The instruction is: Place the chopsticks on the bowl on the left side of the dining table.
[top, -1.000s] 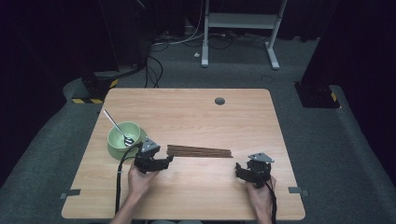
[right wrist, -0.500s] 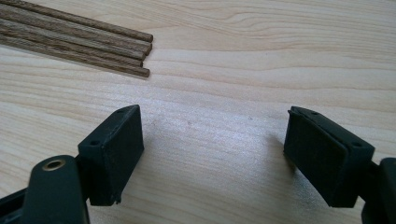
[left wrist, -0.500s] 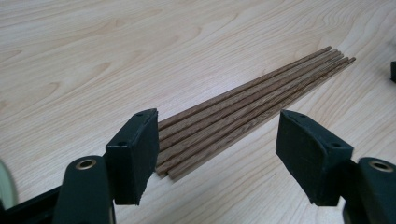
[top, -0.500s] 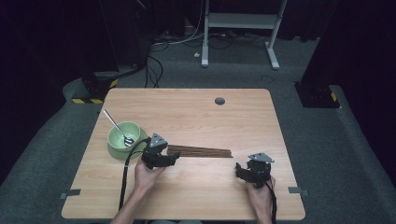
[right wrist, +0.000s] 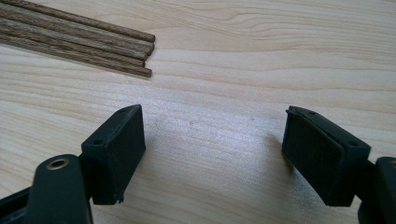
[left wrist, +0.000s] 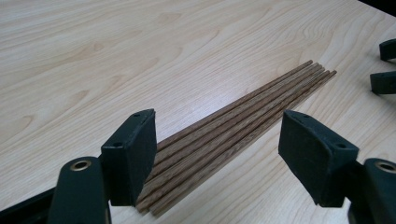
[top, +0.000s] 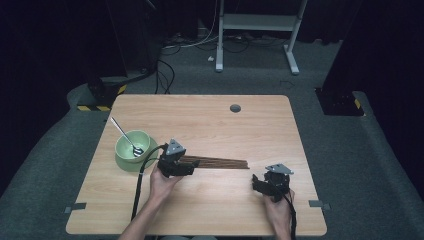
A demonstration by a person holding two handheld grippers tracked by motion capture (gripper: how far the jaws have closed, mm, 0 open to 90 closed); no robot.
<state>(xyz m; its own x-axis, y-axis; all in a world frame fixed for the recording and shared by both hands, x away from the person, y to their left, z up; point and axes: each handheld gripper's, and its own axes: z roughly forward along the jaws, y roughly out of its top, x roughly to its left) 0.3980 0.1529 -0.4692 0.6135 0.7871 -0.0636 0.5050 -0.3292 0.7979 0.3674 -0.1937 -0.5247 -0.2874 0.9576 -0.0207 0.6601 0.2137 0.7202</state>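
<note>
A bundle of several dark wooden sticks [top: 222,162] lies flat on the table, pointing left to right. My left gripper [top: 191,166] is at the bundle's left end. In the left gripper view the sticks [left wrist: 261,102] run between its jaws, and the left gripper [left wrist: 217,135] is open. Its jaws have just been opening slightly, and the pads do not press on the wood. My right gripper [top: 257,183] rests on the table to the right, open [right wrist: 212,140] over bare wood. The sticks' right ends [right wrist: 79,42] lie beyond its left jaw.
A green bowl [top: 126,156] with a metal spoon [top: 125,135] leaning in it stands left of the left gripper. The wooden table [top: 200,120] has a round cable hole [top: 235,108] at the back. The right gripper's jaws [left wrist: 385,65] show past the sticks' far end.
The left hand has moved its gripper rightward, away from the bowl, over the left end of the sticks. The right gripper has stayed still.
</note>
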